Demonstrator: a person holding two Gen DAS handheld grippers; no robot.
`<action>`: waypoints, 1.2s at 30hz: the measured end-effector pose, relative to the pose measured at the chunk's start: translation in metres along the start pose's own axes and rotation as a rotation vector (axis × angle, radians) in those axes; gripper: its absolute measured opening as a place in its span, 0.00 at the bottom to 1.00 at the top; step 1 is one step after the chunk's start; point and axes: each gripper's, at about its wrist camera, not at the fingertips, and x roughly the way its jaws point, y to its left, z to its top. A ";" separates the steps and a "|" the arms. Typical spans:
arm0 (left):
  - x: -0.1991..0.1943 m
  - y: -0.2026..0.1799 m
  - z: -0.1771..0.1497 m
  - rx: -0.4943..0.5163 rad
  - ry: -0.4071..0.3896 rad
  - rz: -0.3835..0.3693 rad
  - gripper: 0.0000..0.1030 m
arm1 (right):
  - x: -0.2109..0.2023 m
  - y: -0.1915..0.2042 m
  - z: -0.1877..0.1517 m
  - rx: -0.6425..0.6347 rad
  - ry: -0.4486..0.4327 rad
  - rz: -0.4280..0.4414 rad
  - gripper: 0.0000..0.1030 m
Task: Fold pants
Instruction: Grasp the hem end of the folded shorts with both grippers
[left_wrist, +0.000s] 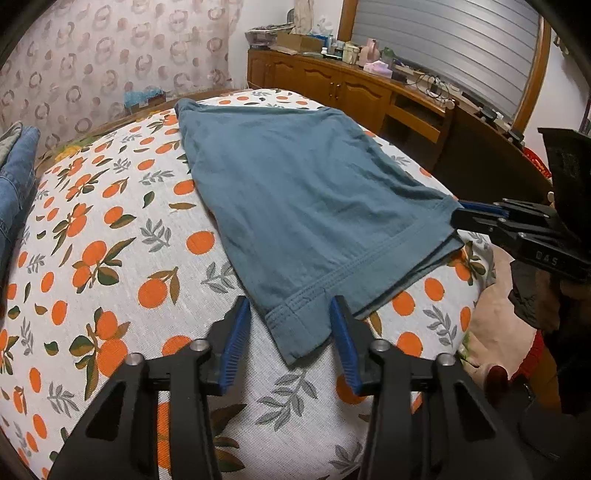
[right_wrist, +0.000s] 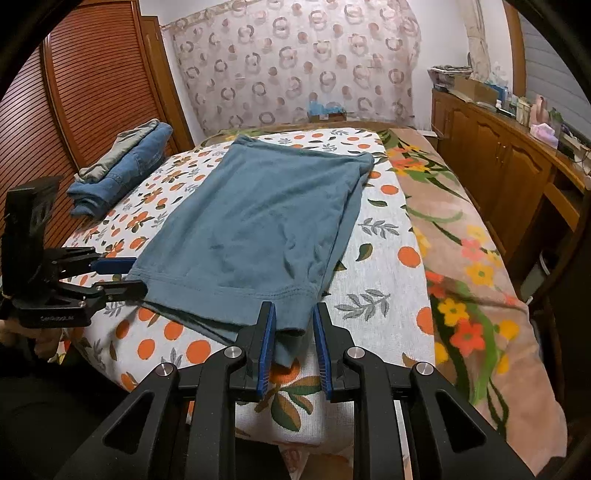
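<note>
1. Left tool (left_wrist: 288, 325) straddles the pants' (left_wrist: 295, 192) near hem corner, blue pads apart, not yet pinching.
2. Right tool (right_wrist: 293, 332) brackets the other hem corner; whether it grips is hard to tell.
3. Pants lie flat on the bed (left_wrist: 110, 229), already halved lengthwise.
4. Next, probably: pinch both corners, lift, carry toward the far waistband.
5. Jeans (right_wrist: 122, 166) sit folded beyond.

Slate-blue pants (left_wrist: 306, 206) lie ahead of the black left gripper (left_wrist: 291, 314) with its royal-blue pads (left_wrist: 236, 343), on a white sheet (left_wrist: 110, 229) printed with oranges and grey-green leaves. Right of the black right gripper (right_wrist: 293, 317), a beige blanket (right_wrist: 472, 236) shows red, yellow and green flowers. Far left of it sit folded denim-blue jeans (right_wrist: 129, 166). Ahead hangs a pale curtain (right_wrist: 295, 62) patterned with brownish rings.
</note>
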 end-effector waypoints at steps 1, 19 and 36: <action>-0.002 -0.001 0.000 0.001 -0.010 0.002 0.29 | -0.001 0.000 0.001 0.004 -0.006 0.011 0.19; -0.017 0.015 -0.001 -0.056 -0.034 -0.014 0.18 | -0.013 0.019 -0.010 -0.043 0.009 0.016 0.09; -0.008 0.020 -0.007 -0.065 -0.010 0.004 0.31 | 0.010 0.013 -0.009 0.032 0.046 -0.013 0.22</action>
